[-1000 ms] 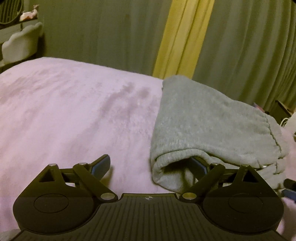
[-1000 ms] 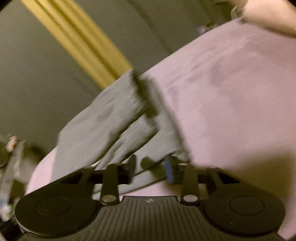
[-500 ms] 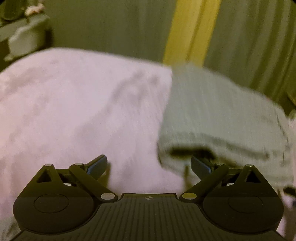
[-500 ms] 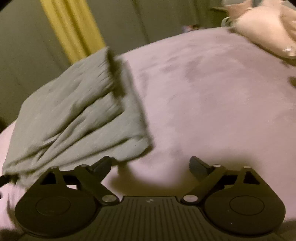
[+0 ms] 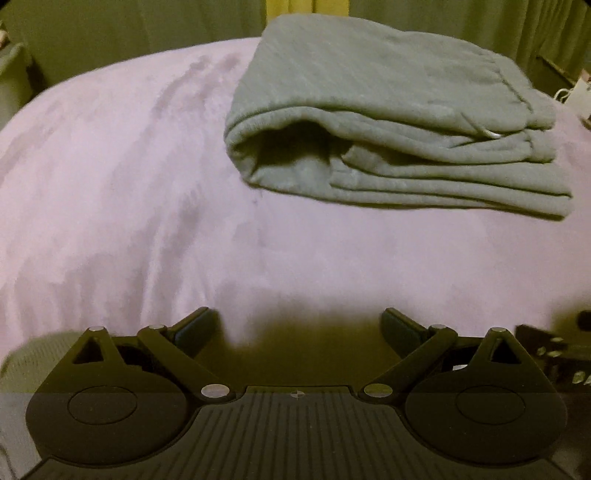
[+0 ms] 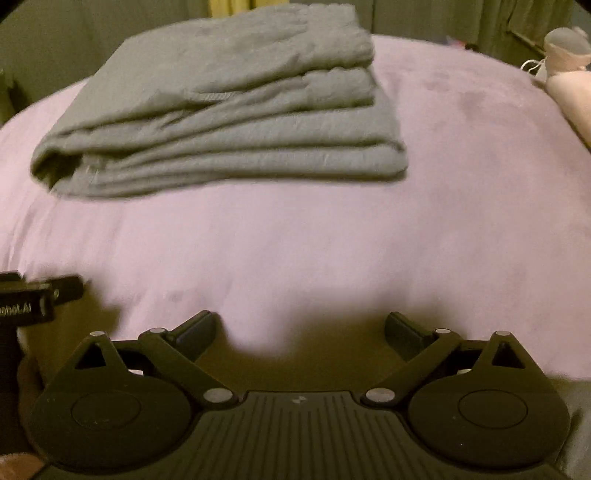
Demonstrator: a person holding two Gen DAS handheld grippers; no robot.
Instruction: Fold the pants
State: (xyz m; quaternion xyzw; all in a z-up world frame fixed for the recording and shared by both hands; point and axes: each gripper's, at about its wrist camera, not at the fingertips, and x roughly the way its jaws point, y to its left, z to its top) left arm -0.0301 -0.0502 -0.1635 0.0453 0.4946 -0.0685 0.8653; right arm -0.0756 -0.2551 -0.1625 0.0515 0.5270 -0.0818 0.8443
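The grey pants (image 5: 388,110) lie folded in a thick stack on the pink blanket (image 5: 129,177); in the right wrist view the same pants (image 6: 229,110) sit at the upper left. My left gripper (image 5: 299,326) hangs open over bare blanket, well short of the stack, with nothing between its fingers. My right gripper (image 6: 301,328) is also back from the stack; its jaws are opening wide and hold nothing. The left gripper's body (image 6: 33,299) shows at the left edge of the right wrist view.
Green curtains (image 5: 110,33) with a yellow strip (image 5: 288,7) hang behind the bed. A pale pink cushion (image 6: 569,96) and a soft toy (image 6: 565,44) lie at the far right. A dark box (image 5: 554,74) stands beyond the blanket.
Both grippers drew back from the pants. The right one let go of the cloth and opened; the left one's right finger came out of the fold. The stack now lies alone.
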